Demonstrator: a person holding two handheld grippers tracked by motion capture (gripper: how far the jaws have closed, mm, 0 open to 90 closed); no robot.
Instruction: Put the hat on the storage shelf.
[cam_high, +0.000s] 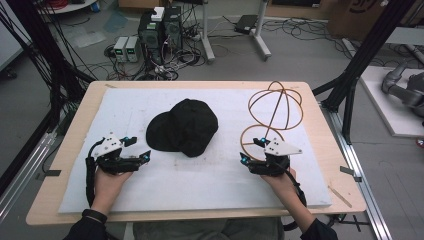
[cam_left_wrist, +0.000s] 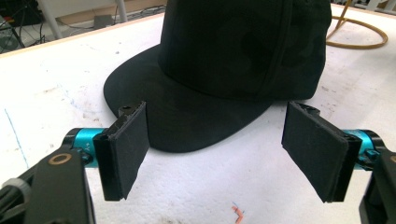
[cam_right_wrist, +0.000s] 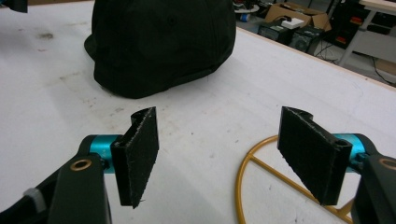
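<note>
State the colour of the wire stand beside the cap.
Golden-orange, a thin wire hat stand; the high view shows it best.

White foam pad (cam_high: 200, 185) covers the wooden table (cam_high: 75, 130); computers (cam_high: 160, 30) behind.

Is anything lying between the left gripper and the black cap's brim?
Nothing: in the left gripper view, only bare white foam mat lies between the open left gripper and the brim of the black fabric baseball cap.

A light wooden table (cam_high: 75, 131) carries a stained white foam mat (cam_high: 150, 185) over most of its top. On the mat lie a black cap (cam_high: 184, 127) and a golden wire stand (cam_high: 274, 112), well apart.
</note>
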